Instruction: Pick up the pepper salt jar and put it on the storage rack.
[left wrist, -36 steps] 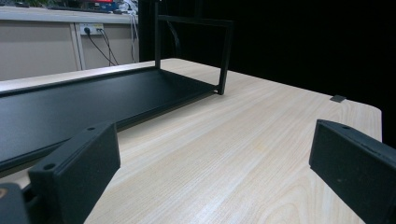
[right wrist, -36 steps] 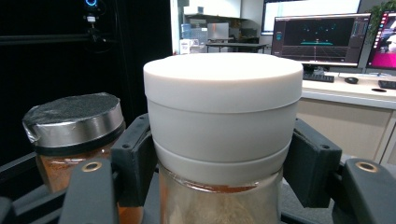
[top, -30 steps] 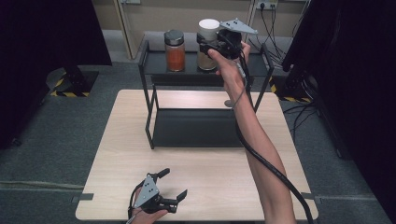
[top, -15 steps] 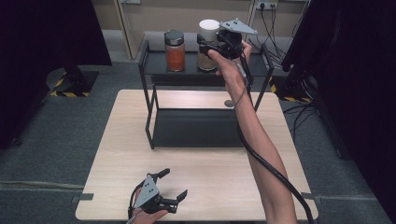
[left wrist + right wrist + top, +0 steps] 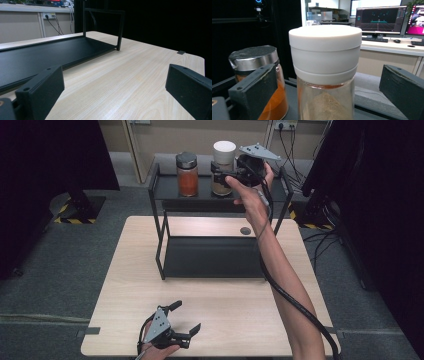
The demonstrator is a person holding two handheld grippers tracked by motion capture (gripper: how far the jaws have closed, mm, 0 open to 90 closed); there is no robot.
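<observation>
The right claw point(image 5: 325, 92), its jaws just opening, is standing apart around the white-capped jar point(image 5: 325, 75) on the rack point(image 5: 165, 185), seemingly placed, leaving only withdrawal.

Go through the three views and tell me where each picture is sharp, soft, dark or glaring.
High view: even light on the table, both flanks almost black. Left gripper view: wood grain crisp, black rack clear, right background lost in darkness. Right gripper view: white-capped jar sharp and evenly lit, orange spice jar slightly soft, monitors behind bright but blurred.
</observation>
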